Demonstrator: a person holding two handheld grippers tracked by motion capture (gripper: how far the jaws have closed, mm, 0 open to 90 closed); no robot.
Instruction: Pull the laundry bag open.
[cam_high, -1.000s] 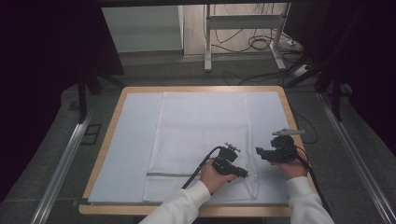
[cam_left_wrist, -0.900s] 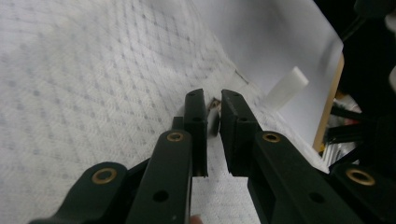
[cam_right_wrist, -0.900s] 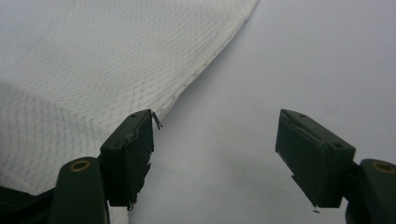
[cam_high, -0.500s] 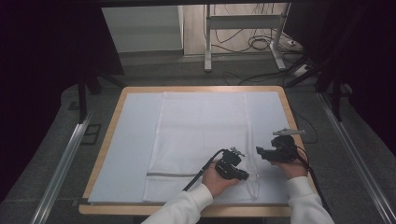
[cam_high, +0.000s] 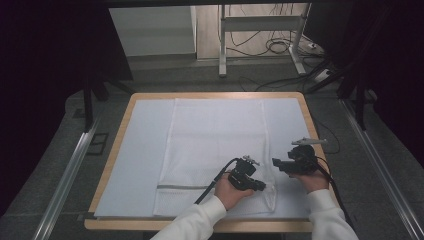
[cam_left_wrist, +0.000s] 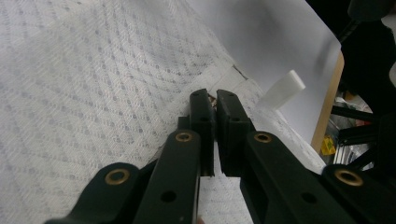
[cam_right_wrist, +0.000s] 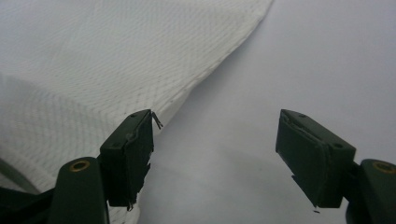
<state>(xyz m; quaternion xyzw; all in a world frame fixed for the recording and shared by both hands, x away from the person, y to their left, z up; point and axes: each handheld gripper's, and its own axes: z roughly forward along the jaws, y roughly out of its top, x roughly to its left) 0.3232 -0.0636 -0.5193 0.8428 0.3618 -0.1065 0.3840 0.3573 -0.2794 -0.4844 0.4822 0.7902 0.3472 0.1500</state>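
The mesh laundry bag is white with a diamond weave and a grey zipper line. The sheet is pale blue-white, the bench rim light wood.

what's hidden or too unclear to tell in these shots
- Left tool: jaws closed at the white mesh laundry bag zipper end; the jaws hide what they pinch.
- Bag's near right corner, high view: covered by the left hand.
- Small white block, left gripper view: unidentifiable.
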